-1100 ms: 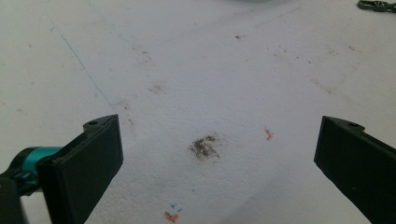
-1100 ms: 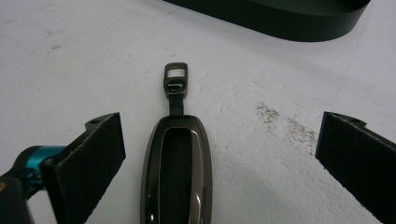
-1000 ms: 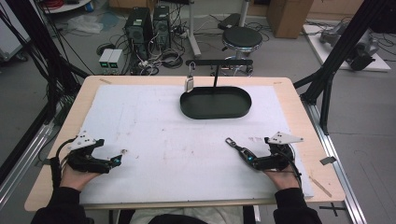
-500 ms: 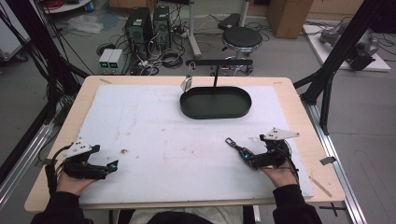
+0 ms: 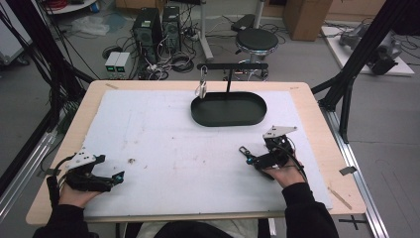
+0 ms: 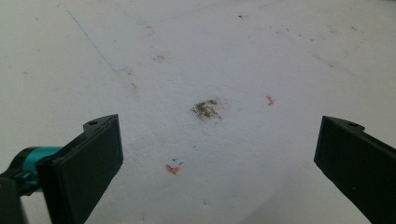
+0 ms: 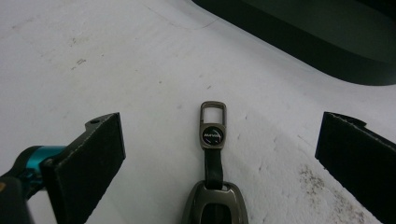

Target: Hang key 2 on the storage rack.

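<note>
White mat (image 7: pixel 116 56) under key fob (image 7: pixel 212 186)

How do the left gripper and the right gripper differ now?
The right gripper has a metal key fob lying between its jaws; the left gripper has only stained white mat between its jaws. The right gripper points toward the black oval tray; the left gripper sits at the near left, pointing right. Both are open and hand-held.
</note>
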